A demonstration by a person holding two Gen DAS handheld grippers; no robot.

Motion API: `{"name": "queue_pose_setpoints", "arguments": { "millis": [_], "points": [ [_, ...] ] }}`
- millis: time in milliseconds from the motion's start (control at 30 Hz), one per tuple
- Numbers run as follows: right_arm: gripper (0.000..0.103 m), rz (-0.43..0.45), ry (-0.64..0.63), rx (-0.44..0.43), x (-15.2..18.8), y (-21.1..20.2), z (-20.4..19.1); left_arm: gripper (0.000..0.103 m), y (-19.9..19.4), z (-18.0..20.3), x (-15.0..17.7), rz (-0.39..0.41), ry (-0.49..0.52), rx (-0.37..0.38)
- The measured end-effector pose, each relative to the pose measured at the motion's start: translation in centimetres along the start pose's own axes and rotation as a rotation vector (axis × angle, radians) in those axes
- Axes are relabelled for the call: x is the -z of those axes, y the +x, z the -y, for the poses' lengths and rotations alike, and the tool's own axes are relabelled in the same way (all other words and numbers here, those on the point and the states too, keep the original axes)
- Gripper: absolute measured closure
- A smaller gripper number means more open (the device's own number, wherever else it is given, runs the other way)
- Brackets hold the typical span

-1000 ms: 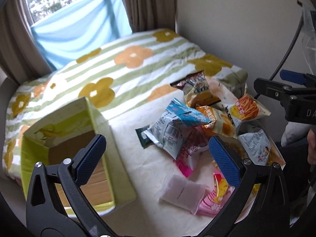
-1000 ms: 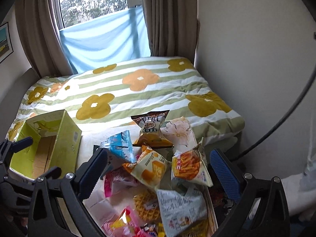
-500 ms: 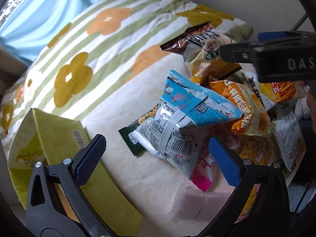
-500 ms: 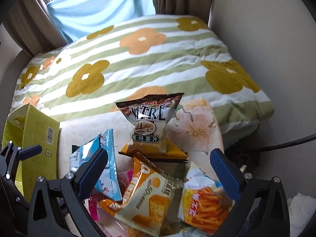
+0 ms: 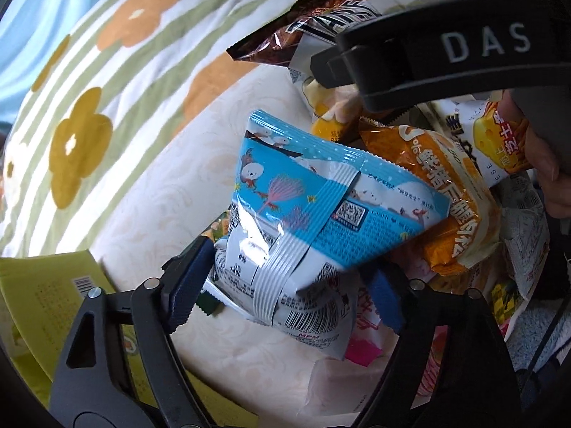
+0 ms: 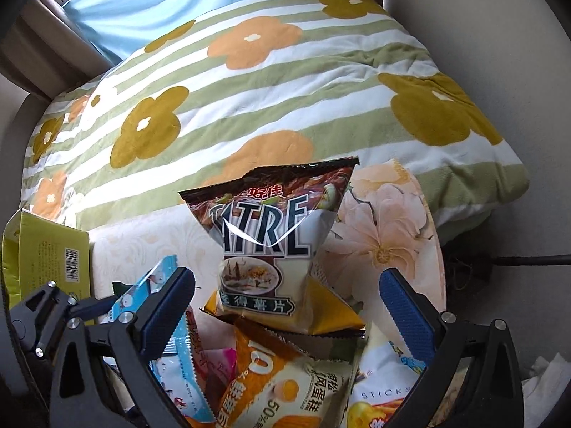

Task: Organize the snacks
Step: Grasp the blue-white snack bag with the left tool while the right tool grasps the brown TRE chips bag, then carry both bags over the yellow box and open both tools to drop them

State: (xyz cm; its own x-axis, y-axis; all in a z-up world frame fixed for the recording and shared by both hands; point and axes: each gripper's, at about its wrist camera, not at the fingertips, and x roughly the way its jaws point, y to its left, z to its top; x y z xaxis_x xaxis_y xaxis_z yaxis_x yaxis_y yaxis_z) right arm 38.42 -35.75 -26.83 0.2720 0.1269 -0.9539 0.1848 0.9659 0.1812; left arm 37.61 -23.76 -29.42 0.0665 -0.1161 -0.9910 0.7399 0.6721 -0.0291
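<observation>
A blue-and-white snack bag [image 5: 321, 196] lies on top of a pile of snacks on a cream cloth [image 5: 160, 185]. My left gripper [image 5: 289, 267] points down over the bag's lower end. Its jaws are closing with the bag between them, and the left pad [image 5: 189, 285] is at the bag's edge. My right gripper [image 6: 283, 278] stands wide open above a brown chip bag [image 6: 271, 221] and an orange bag [image 6: 285, 385]. One black finger of the right gripper [image 5: 428, 46] crosses the top of the left wrist view.
A yellow-green cardboard box [image 5: 46, 292] stands at the left beside the cloth. More snacks lie around: a cheese-stick bag [image 5: 499, 135], a pink packet [image 5: 364, 349], a white packet [image 5: 339, 392]. A flowered striped blanket [image 6: 285, 89] covers the bed behind. A person's hand [image 5: 542, 164] is at right.
Both grippers have come down close over the snack pile. The left jaws have narrowed around the blue-and-white bag; the right jaws stay wide.
</observation>
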Motion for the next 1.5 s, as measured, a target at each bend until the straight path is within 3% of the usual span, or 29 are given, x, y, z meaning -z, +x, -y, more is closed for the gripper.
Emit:
{"name": "queue_pose_setpoints", "arguments": {
  "millis": [67, 267, 333, 500, 700, 1033, 1300, 1500],
  "points": [
    [0.000, -0.004, -0.004, 0.003, -0.2, 0.5, -0.1, 0.034, 0.1, -0.3, 0.0, -0.001, -0.019, 0.019],
    [0.001, -0.006, -0.009, -0.001, -0.6, 1.4, -0.2, 0.039, 0.0, -1.0, 0.1, 0.014, -0.049, 0.046],
    [0.007, -0.010, -0.015, -0.001, -0.8, 1.6, -0.3, 0.040, 0.0, -1.1, 0.1, 0.018, -0.058, 0.049],
    [0.037, -0.024, -0.004, -0.051, -0.7, 2.1, -0.3, 0.042, -0.1, -1.2, 0.1, 0.021, -0.076, 0.065],
    [0.051, -0.016, -0.025, -0.054, -0.6, 1.9, -0.8, 0.043, -0.4, -1.3, 0.2, 0.032, -0.080, 0.062],
    [0.053, 0.072, -0.009, -0.072, -0.8, -1.3, -0.3, 0.044, -3.3, -1.1, 0.6, 0.086, -0.084, 0.053],
    [0.053, 0.191, -0.033, -0.074, -0.3, -7.6, -2.3, 0.044, -8.9, -1.3, 2.6, 0.207, -0.086, 0.033],
    [0.053, 0.289, -0.078, -0.061, 1.1, -13.2, -6.0, 0.044, -14.4, -3.5, 6.4, 0.319, -0.128, 0.021]
  ]
}}
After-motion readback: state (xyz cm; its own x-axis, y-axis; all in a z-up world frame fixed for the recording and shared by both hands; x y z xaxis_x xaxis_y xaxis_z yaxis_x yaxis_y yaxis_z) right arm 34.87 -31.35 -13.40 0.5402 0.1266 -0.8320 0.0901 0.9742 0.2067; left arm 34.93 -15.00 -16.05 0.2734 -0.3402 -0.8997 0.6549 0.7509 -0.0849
